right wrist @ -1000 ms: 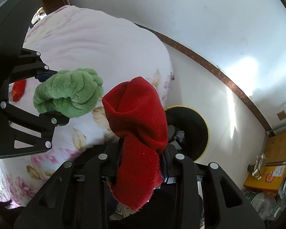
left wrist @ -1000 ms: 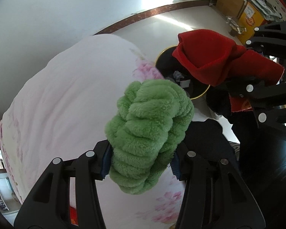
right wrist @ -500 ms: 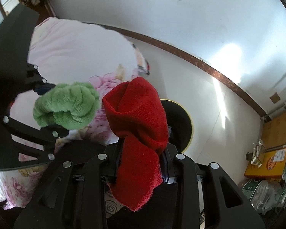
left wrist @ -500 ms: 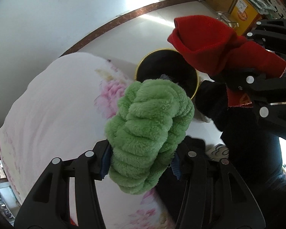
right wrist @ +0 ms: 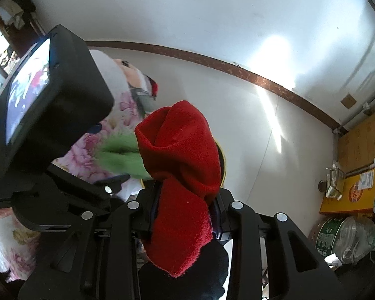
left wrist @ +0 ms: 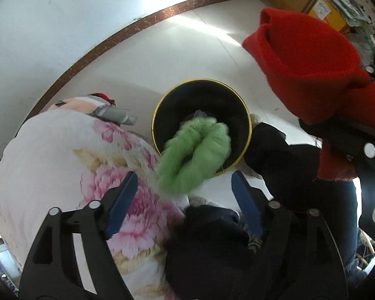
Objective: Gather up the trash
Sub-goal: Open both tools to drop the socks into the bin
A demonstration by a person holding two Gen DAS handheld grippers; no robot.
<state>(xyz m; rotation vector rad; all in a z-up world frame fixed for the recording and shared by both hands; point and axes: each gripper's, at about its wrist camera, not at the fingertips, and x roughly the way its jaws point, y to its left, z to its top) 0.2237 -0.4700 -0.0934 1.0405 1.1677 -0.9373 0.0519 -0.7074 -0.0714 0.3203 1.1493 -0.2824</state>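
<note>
My left hand-held gripper stood wide open, nothing between its blue pads; the green fluffy cloth was blurred just beyond them, over the near rim of the black bin, apparently dropping in. My right hand-held gripper was clamped on the red towel, gripped low with its bulk flopped above. Both looked soft, light and limp; I'd pinch a bunched fold. Beyond lay the floral quilt, then the floor.
</note>
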